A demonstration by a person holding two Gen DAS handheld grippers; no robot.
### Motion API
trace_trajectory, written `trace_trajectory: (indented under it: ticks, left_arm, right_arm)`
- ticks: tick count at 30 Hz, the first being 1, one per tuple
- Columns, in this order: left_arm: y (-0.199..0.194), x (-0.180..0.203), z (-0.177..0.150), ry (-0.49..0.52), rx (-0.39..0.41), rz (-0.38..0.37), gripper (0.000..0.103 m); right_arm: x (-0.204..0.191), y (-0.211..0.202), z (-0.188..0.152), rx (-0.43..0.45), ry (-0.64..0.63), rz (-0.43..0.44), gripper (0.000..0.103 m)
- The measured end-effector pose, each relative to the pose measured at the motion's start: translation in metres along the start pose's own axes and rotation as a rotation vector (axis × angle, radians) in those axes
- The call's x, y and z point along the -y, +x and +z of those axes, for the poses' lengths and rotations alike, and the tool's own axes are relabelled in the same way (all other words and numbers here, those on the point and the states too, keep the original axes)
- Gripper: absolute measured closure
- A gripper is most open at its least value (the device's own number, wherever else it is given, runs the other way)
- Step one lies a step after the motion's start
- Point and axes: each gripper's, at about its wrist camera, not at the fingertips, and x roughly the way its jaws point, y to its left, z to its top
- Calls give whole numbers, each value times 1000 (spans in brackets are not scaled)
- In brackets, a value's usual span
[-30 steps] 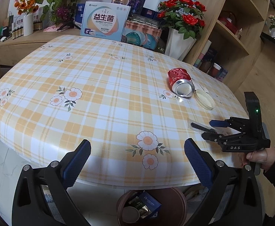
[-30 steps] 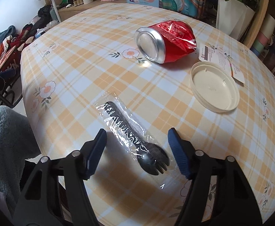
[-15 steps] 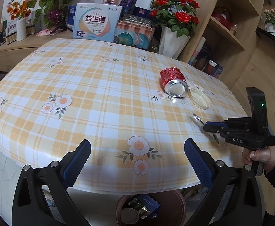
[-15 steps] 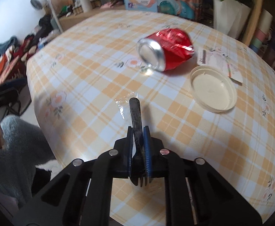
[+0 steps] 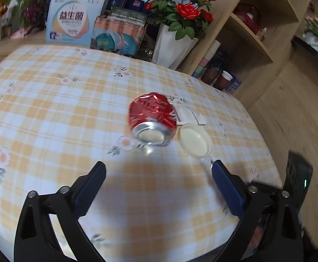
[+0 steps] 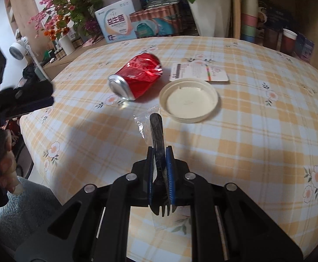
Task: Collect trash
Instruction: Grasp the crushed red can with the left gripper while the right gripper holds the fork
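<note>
The right gripper (image 6: 160,152) points down at a slant over the table, its blue pads clamped flat on a black plastic spork (image 6: 156,135) in a clear wrapper — handle jutting out ahead of the fingertips, tines back between the fingers. Just beyond the handle's tip lies a white lid (image 6: 189,100), and ahead and to the left of it a crushed red can (image 6: 137,78) on its side, with a printed card (image 6: 199,72) behind the lid.

The left gripper (image 5: 158,181) also tilts downward, held by a hand (image 6: 5,168) at the table's edge; its jaws stand wide and are closing, nothing between them. The red can (image 5: 152,118) sits ahead of the gap, well apart from both pads, the lid (image 5: 195,140) nearer the right-hand finger.

The table (image 5: 50,109) wears a yellow-checked cloth with flowers — behind it stand boxes, a white vase of red roses (image 5: 180,6) and a wooden shelf unit (image 5: 257,32).
</note>
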Motion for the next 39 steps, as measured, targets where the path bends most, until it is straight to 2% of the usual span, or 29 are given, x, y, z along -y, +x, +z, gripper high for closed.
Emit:
trace_trajectory:
  ticks: [3, 6, 12, 21, 26, 33, 34, 38, 39]
  left_arm:
    - [30, 0, 14, -130, -42, -45, 28]
    - [55, -2, 25, -268, -64, -101, 30]
    - [74, -5, 37, -357, -51, -66, 38]
    - [89, -29, 48, -372, -31, 42, 43]
    - [89, -50, 55, -439, -26, 33, 43]
    - [95, -57, 65, -418, -17, 75, 44]
    - [96, -57, 66, -405, -16, 88, 47]
    - [103, -59, 64, -327, -30, 137, 75]
    - [102, -58, 63, -299, -22, 145, 78]
  right_arm:
    - [14, -5, -2, 18, 37, -1, 88]
    - [25, -11, -5, 28, 53, -10, 88]
    - [48, -17, -10, 40, 94, -37, 88]
    - [63, -18, -15, 29, 122, -53, 88]
    - [64, -17, -15, 27, 117, -57, 88]
    - [63, -13, -15, 21, 114, -52, 88]
    - [63, -13, -15, 21, 115, -51, 88]
    - [63, -12, -17, 18, 116, -50, 88]
    - [63, -12, -17, 19, 116, -51, 88]
